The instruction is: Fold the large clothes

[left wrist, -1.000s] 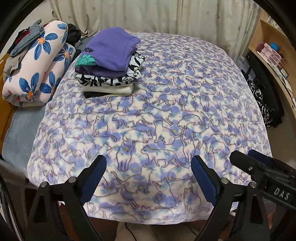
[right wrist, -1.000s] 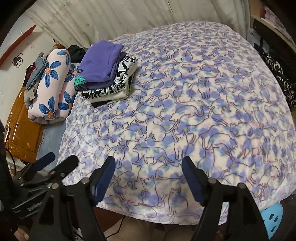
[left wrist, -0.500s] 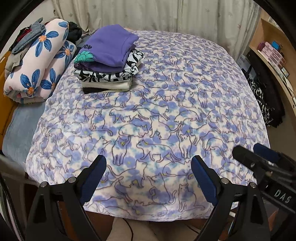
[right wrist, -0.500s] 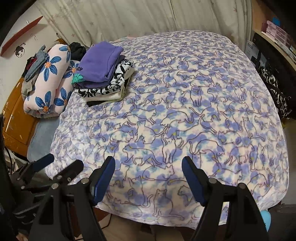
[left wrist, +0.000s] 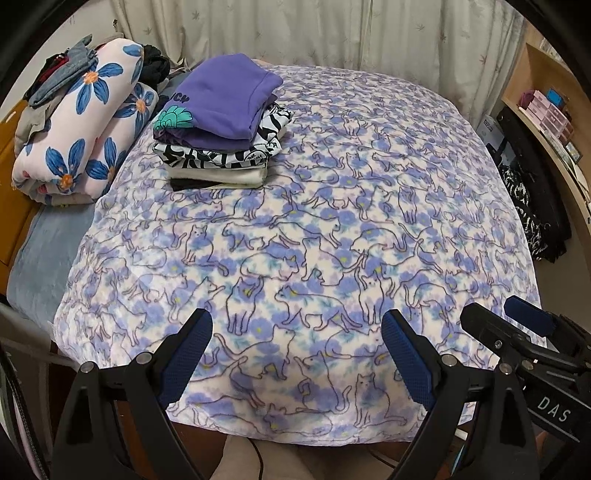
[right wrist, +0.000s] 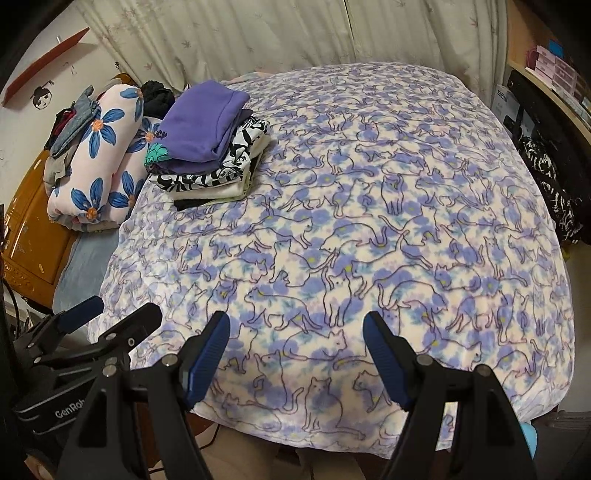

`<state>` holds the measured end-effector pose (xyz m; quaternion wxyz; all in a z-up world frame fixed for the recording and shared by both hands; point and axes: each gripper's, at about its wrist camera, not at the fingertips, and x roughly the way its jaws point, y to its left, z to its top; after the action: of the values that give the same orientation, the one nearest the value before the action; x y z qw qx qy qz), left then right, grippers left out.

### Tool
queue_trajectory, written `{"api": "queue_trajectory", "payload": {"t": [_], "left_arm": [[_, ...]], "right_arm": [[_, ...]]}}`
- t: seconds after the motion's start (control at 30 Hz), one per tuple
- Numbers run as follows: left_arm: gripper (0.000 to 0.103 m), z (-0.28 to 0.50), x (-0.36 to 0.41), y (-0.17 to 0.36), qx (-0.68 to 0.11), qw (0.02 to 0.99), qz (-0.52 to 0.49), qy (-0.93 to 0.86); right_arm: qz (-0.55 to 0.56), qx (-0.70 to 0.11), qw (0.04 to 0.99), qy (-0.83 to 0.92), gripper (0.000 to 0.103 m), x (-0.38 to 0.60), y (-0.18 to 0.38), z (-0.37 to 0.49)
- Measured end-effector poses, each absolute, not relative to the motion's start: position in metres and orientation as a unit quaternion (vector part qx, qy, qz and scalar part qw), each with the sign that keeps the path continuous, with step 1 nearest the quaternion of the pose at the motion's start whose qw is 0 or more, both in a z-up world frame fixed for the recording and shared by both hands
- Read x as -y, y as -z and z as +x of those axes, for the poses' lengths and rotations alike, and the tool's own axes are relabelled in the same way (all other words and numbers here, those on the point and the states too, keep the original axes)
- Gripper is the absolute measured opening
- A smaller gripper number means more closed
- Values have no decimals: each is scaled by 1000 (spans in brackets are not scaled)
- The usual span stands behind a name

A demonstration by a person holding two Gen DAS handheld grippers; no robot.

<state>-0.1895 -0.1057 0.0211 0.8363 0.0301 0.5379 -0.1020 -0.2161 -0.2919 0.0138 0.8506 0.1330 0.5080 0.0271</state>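
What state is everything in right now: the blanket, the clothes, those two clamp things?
Cat blanket: spread flat over the bed, unfolded.
Clothes stack: folded, piled on the blanket's far left corner.
Flower quilt: rolled up, beside the stack.
Left gripper: jaws open, empty, above the blanket's near edge.
Right gripper: jaws open, empty, above the same edge.

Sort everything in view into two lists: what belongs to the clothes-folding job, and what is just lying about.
Job:
- stack of folded clothes
- left gripper, open
- right gripper, open

Lying about:
- cat-print blanket
- flowered bedding roll
- curtain
- shelf
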Motion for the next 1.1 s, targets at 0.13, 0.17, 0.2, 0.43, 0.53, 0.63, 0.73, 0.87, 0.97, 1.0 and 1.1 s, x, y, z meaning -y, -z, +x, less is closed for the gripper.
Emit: {"api": "queue_trajectory", "payload": {"t": [0.13, 0.17, 0.2, 0.43, 0.53, 0.63, 0.73, 0.87, 0.97, 1.0, 1.1], "left_arm": [[92, -190, 106, -22, -539, 836, 30, 102], [92, -190, 107, -22, -538, 836, 29, 101], [92, -191, 107, -22, -538, 836, 30, 101], [92, -190, 108, -22, -539, 836, 28, 99], [92, -191, 108, -21, -539, 836, 28, 100], [92, -191, 108, -21, -540, 835, 27, 100], [92, -191, 109, -22, -540, 835, 28, 100], [92, -191, 109, -22, -540, 835, 28, 99], [92, -191, 110, -22, -540, 835, 28, 99], [92, -191, 109, -22, -541, 835, 28, 98], [92, -191, 110, -22, -540, 836, 28, 98]], "right_arm": [[131, -509, 850, -29, 75, 295, -14, -216], [131, -509, 850, -29, 75, 295, -14, -216], [132, -509, 850, -29, 75, 295, -13, -215], [132, -510, 850, -30, 75, 295, -13, -215], [132, -509, 850, -30, 75, 296, -13, -215], [131, -510, 850, -30, 75, 296, -13, -215], [132, -510, 849, -31, 75, 297, -13, -215], [131, -511, 849, -32, 75, 299, -13, -215], [131, -511, 849, -33, 75, 299, -12, -214], [132, -512, 848, -33, 75, 299, -12, -214], [133, -512, 848, -33, 75, 298, -12, -215]]}}
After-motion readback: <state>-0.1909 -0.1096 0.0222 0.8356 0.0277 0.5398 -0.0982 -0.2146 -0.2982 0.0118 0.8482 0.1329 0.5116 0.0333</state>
